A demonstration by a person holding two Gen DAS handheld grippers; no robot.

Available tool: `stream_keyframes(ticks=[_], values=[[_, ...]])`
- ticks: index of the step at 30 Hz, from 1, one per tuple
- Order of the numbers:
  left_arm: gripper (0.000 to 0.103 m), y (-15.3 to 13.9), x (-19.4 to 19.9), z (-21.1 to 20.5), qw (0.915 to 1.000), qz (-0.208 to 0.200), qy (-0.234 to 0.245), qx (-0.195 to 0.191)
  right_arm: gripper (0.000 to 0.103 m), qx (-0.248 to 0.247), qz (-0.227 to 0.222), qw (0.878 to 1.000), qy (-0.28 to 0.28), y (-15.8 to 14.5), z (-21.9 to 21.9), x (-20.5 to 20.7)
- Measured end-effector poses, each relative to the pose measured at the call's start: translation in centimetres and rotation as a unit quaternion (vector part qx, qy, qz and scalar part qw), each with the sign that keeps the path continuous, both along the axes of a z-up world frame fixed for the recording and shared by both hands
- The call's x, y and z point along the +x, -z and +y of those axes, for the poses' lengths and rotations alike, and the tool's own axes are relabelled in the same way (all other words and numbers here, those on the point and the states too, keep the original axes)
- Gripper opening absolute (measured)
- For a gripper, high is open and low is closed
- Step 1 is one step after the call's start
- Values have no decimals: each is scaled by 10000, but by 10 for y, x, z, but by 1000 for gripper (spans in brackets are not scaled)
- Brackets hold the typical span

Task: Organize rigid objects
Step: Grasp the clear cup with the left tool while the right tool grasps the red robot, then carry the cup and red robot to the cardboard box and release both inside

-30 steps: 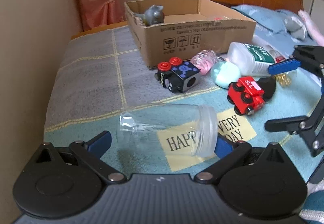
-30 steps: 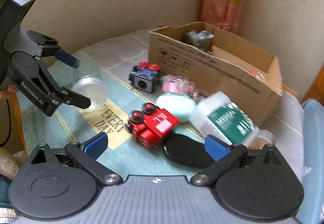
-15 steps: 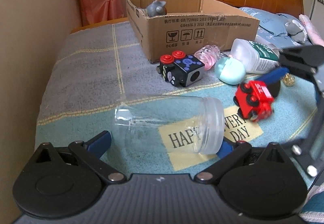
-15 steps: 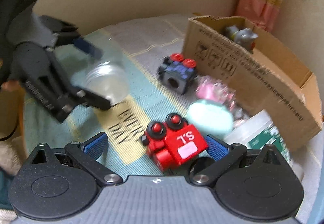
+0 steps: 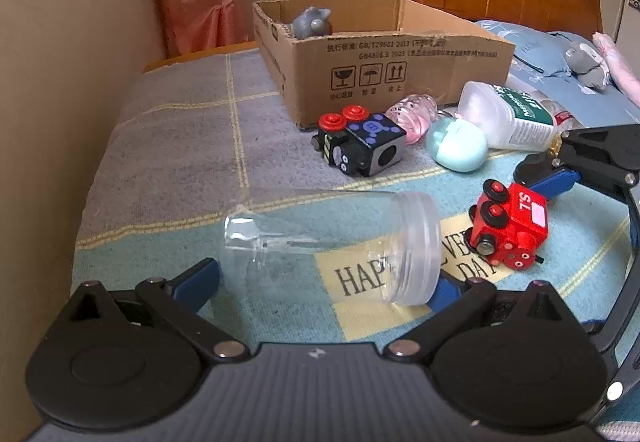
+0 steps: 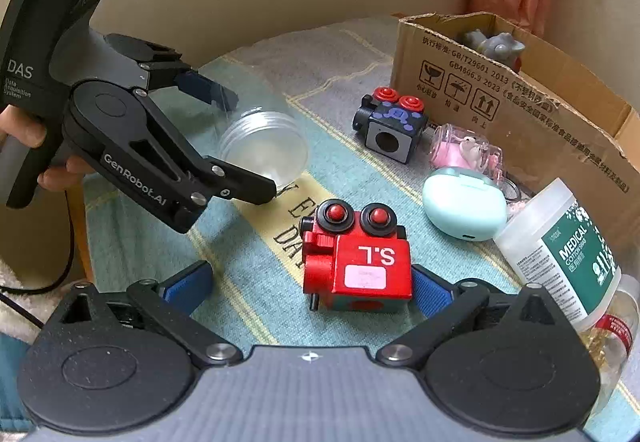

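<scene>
A clear plastic jar lies sideways between the pads of my left gripper, which is shut on it. The right wrist view shows the jar held above the bed in that left gripper, with a hand on its handle. A red toy train marked "S.L" rests on the blanket between the spread fingers of my right gripper. It sits close to the right pad, and this gripper is open. In the left wrist view the train stands beside the right gripper's upper finger.
A cardboard box at the back holds a grey figure. In front of the box lie a black-and-blue toy block, a small pink bottle, a mint case and a white cotton-swab jar. A wall runs along the bed's left edge.
My right gripper swung left from the black disc and white jar, and the red train now lies between its fingers. My left gripper kept the clear jar and shifted slightly.
</scene>
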State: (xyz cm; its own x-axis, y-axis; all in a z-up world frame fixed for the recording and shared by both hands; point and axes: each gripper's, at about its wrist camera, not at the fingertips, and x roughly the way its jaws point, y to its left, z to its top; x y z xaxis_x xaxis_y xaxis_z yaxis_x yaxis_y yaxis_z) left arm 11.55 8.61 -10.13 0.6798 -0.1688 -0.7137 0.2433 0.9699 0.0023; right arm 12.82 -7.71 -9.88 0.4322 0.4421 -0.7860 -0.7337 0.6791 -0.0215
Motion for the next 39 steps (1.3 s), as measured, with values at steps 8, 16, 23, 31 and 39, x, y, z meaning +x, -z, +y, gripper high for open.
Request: stream_keyframes(ticks=[8, 16, 23, 31, 39], values=[[91, -9, 0, -8, 10000, -36, -18, 34, 103, 119, -117, 9998, 83, 2, -3, -3], [90, -13, 1, -8, 10000, -29, -12, 27, 103, 31, -209, 9996, 202, 0, 0, 1], [90, -16, 1, -9, 10000, -43, 69, 34, 80, -18, -226, 9993, 293, -6, 0, 11], [90, -21, 1, -11, 9994, 78, 233, 235, 60, -84, -261, 9985, 477, -9, 0, 12], [90, -35, 1, -9, 9988, 181, 355, 300, 60, -65, -248, 9980, 572, -16, -5, 10]])
